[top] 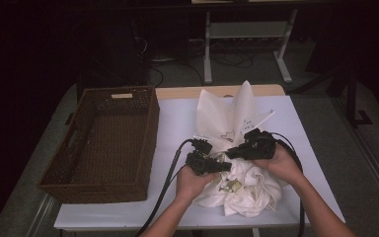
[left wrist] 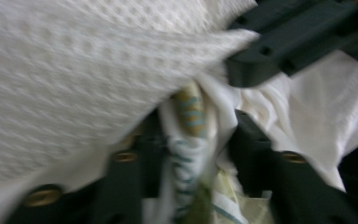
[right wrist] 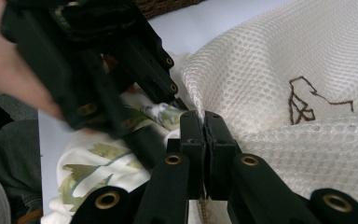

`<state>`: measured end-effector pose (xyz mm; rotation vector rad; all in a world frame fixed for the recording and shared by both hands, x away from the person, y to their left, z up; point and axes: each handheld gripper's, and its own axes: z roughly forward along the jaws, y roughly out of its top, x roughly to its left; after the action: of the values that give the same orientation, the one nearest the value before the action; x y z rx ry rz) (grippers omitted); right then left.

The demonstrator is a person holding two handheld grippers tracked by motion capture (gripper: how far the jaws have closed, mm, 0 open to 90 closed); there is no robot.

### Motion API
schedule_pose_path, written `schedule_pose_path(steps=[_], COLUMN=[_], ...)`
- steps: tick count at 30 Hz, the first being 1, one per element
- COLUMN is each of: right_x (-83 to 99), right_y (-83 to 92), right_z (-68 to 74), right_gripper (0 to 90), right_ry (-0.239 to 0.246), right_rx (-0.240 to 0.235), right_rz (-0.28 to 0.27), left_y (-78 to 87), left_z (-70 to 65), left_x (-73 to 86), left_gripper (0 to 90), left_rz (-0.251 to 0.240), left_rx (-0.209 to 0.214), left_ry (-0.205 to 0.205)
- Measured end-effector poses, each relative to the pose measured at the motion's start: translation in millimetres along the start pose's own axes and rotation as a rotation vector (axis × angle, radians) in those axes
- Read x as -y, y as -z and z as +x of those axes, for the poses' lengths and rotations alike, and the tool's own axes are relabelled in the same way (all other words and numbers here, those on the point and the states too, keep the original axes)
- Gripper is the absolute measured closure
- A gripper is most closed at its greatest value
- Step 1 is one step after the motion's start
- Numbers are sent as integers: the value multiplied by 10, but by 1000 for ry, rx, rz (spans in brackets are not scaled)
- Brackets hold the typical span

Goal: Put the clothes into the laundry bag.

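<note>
Fabric of the printed white garment [left wrist: 191,140] is sitting between the left gripper [top: 223,167] jaws, which are standing slightly apart and not clearly pinching it, so it could be slipping free. Beside it on the table [top: 177,123], the right gripper [right wrist: 204,126] is clamping the mesh laundry bag [right wrist: 279,70] edge; pulling unevenly risks closing its mouth. Farther left, the wicker basket [top: 103,143] is waiting.

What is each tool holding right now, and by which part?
The right tool is shut on the white mesh bag at its edge. The left tool has printed white cloth between its jaws; a firm grip cannot be told.
</note>
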<state>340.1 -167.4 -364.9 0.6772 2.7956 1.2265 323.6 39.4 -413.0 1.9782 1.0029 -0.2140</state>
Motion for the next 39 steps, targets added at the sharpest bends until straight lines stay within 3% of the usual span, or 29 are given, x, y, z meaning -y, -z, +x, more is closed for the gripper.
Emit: schedule_pose_path(steps=[2,5,8,14,17,20,23,25,27,30,32,35,39], right_x=[-7,-23,-72,-226,-260,-241,-168,-100,-38,-6,-16,-19,-8], right_y=[28,97,179,221,195,149,76,5,-15,-34,-48,-33,-9], right_z=[16,54,125,250,264,250,153,68,-12,-66,-58,-58,-63], right_gripper=[875,875,877,877,878,878,878,878,878,878,878,878,877], right_ry=[3,18,35,89,96,89,57,30,-11,-37,-30,-31,-37], right_rx=[-3,-8,-26,-45,-47,-40,17,50,38,18,18,23,29], right_rz=[-7,-22,-57,-75,-57,-41,5,47,38,27,25,18,14], left_y=[75,266,437,667,567,314,65,33,87,207,312,502,750], left_z=[-31,-48,-62,-151,-89,64,192,211,175,95,17,-37,-27], left_x=[-9,-60,-101,-102,-102,-128,-143,-145,-140,-130,-117,-70,25], left_gripper=[756,781,788,791,789,785,776,753,714,557,455,408,387], left_rz=[-25,-76,-83,-101,-90,-82,-73,-76,-64,-6,32,64,40], left_rx=[-10,5,40,29,6,-30,-77,-76,-74,-30,-37,-27,-41], left_ry=[-23,-28,-32,-62,-54,-24,10,28,5,3,-15,-43,-46])
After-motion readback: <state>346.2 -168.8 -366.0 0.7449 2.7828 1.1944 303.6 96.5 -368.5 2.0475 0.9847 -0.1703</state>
